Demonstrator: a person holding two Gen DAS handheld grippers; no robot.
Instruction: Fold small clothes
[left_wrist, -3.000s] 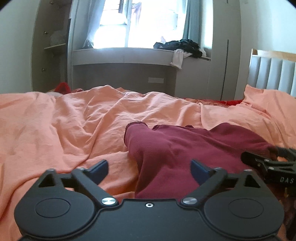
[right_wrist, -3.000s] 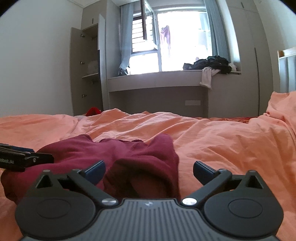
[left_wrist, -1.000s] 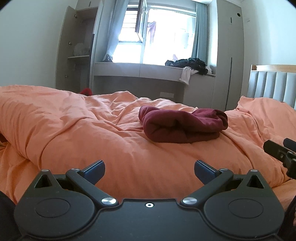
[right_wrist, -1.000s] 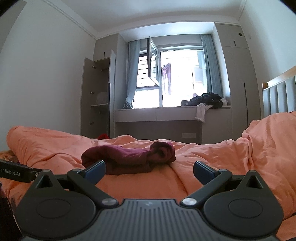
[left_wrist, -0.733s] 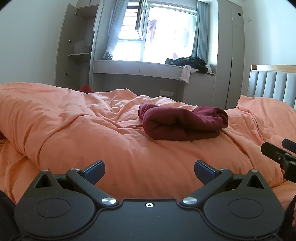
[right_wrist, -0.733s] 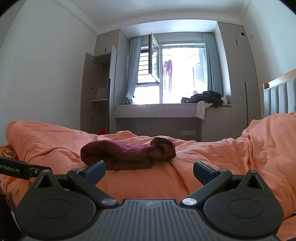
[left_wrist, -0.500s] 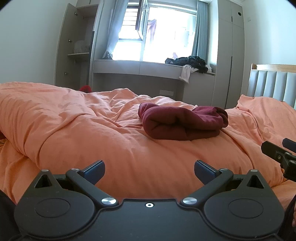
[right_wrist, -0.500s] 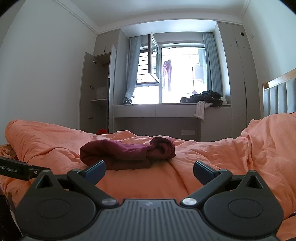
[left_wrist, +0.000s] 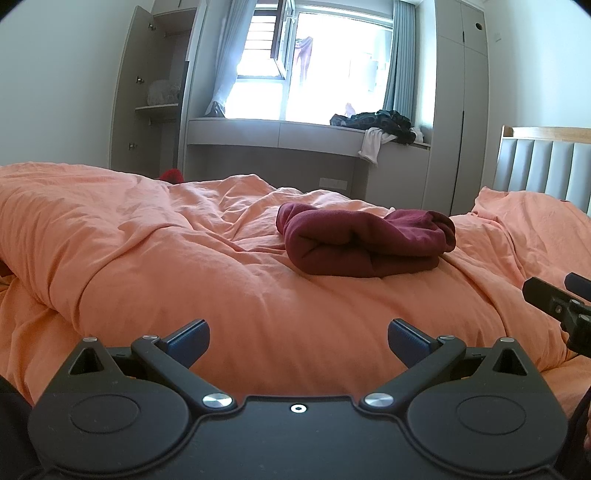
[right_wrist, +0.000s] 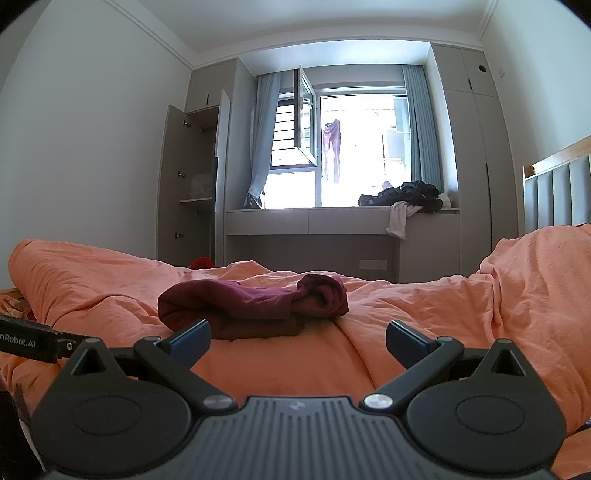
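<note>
A folded maroon garment (left_wrist: 365, 242) lies in a thick bundle on the orange duvet (left_wrist: 147, 258) in the middle of the bed; it also shows in the right wrist view (right_wrist: 255, 308). My left gripper (left_wrist: 298, 341) is open and empty, held back from the garment near the bed's near edge. My right gripper (right_wrist: 297, 341) is open and empty, also well short of the garment. The right gripper's tip shows at the right edge of the left wrist view (left_wrist: 554, 299), and the left gripper's side shows at the left edge of the right wrist view (right_wrist: 29, 341).
A grey window bench (left_wrist: 277, 136) at the back carries a pile of dark clothes (left_wrist: 376, 123). An open wardrobe (left_wrist: 155, 107) stands at the left. A padded headboard (left_wrist: 546, 170) is at the right. A red item (left_wrist: 171, 175) lies past the bed's far edge.
Since three seconds ago both grippers have pulled back from the maroon garment, which now lies released and folded on the duvet. Over the last second almost nothing has moved.
</note>
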